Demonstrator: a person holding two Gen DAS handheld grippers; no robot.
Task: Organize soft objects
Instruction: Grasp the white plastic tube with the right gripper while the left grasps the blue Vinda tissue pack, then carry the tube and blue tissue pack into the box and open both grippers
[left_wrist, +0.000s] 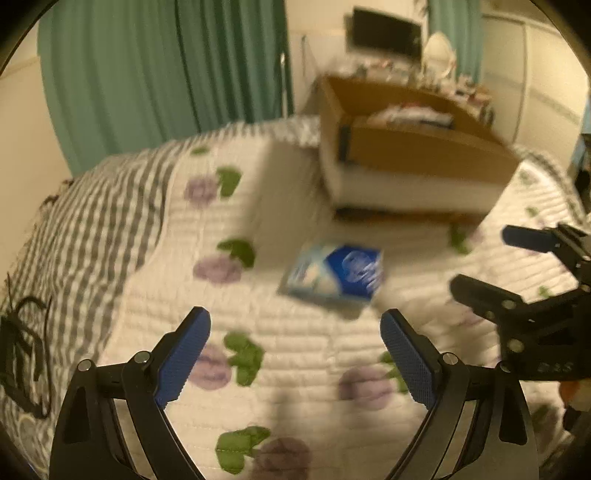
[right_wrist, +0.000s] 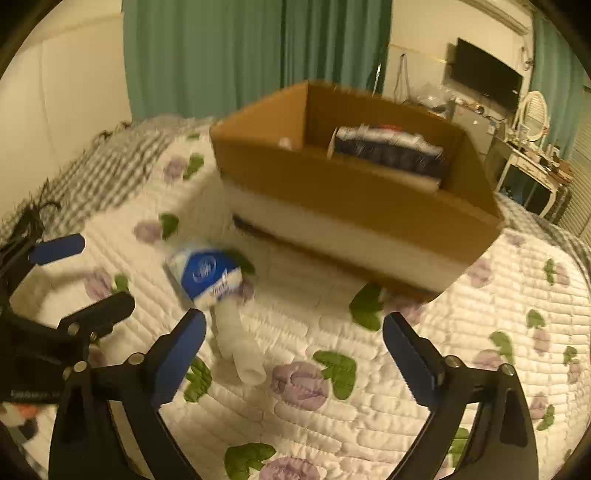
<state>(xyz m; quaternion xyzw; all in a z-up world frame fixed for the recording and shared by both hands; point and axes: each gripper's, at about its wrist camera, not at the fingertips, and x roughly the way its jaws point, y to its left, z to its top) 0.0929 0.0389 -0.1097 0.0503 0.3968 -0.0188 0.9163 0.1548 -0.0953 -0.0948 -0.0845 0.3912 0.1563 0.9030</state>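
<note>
progress: partial — dark packs sit in cardboard box (right_wrist: 354, 199) | blue-white soft pack (left_wrist: 332, 273) left on quilt (right_wrist: 369, 424) | my left gripper (left_wrist: 295, 350), right gripper (right_wrist: 295, 350) — jaws wide, empty

The quilted cloth bedspread (right_wrist: 332, 417) looks soft and matt. The cardboard box (right_wrist: 332, 192) is plain brown and dull, while the blue-and-white packet (right_wrist: 207, 275) has a glossy plastic wrap.

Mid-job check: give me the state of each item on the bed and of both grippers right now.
Left gripper: open, empty, above the quilt.
Right gripper: open, empty.
Blue-and-white pack: lying on the quilt, outside the box, ungripped.
White tube: lying on its side beside the pack.
Cardboard box: open-topped, on the bed, dark folded items inside.
</note>
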